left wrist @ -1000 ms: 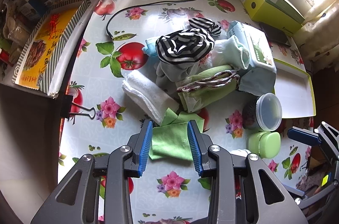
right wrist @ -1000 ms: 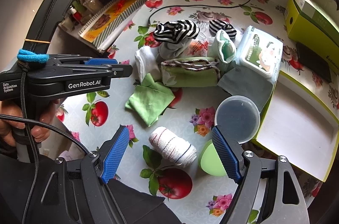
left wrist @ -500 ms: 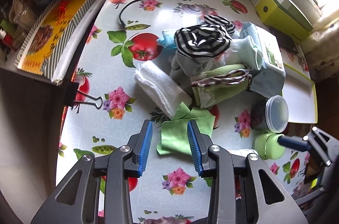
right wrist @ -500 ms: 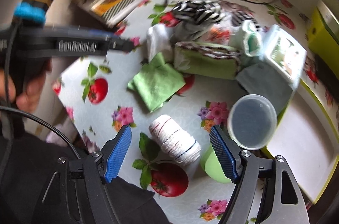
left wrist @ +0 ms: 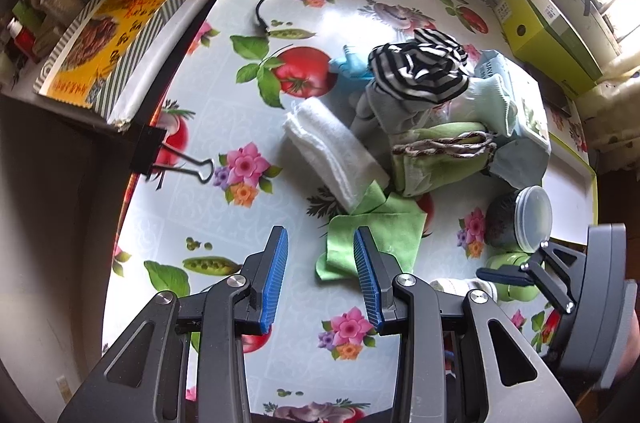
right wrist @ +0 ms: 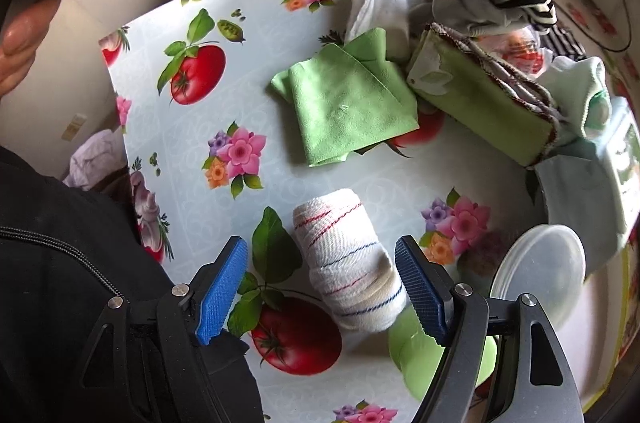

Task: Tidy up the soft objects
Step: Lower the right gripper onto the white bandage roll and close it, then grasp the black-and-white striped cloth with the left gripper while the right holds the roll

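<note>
2 sets of jaws, both apart and empty. My right gripper (right wrist: 320,287) straddles the rolled white bandage (right wrist: 346,267); closing off-centre could squirt it into the green tub (right wrist: 420,355). My left gripper (left wrist: 320,271) hangs beside the green cloth (left wrist: 376,235). The lidded round container (right wrist: 536,275) has contents I cannot tell; the white tray (left wrist: 572,195) looks bare.

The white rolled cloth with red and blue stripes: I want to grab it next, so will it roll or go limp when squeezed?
The rolled cloth is a wound cylinder lying on its side, so a sideways nudge would probably roll it. Its woven layers look soft, so it should squash a little yet likely hold its shape. The right tongs stand open around it, not touching.
</note>
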A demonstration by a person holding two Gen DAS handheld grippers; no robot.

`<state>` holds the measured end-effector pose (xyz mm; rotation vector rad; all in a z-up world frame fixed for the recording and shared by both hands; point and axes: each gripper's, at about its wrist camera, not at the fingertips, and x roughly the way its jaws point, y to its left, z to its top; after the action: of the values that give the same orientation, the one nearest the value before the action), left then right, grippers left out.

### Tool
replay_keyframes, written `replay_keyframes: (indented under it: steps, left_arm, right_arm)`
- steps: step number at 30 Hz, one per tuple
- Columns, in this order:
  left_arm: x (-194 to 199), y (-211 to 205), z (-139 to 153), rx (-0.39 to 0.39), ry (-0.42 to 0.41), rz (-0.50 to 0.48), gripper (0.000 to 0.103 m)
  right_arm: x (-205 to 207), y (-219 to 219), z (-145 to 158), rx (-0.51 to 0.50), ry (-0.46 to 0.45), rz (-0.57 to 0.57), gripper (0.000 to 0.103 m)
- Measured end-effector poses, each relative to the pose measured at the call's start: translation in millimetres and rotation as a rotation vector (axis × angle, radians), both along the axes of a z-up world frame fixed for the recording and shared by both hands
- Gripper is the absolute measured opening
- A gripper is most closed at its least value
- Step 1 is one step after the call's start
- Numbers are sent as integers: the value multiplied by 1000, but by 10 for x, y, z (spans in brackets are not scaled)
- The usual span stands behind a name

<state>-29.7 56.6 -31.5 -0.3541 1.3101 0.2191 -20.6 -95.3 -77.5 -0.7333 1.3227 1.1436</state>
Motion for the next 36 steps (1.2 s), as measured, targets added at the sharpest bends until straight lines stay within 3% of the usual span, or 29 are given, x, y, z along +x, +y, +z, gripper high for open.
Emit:
replay_keyframes:
  steps: [5, 10, 15, 21, 25, 36]
  left_arm:
    - [-36, 57, -43, -11, 7, 20, 36]
    - [-16, 64, -85, -26, 14, 20, 36]
    - [30, 67, -85, -40, 10, 14, 36]
    - [75, 122, -88, -53, 3, 23, 36]
    - [76, 169, -115, -63, 3, 35, 36]
    - [191, 262, -28, -79, -41, 41, 36]
  right_arm:
    - [177, -51, -86, 1, 93, -38, 77]
    - [113, 45, -91, -45, 48, 39, 73]
    - [-29, 200, -128, -78, 37, 114, 57]
    - [170, 272, -269, -90, 170, 76, 43]
    - [255, 294, -246, -92, 183, 83, 40]
    - [809, 44, 357, 147, 206, -244, 40]
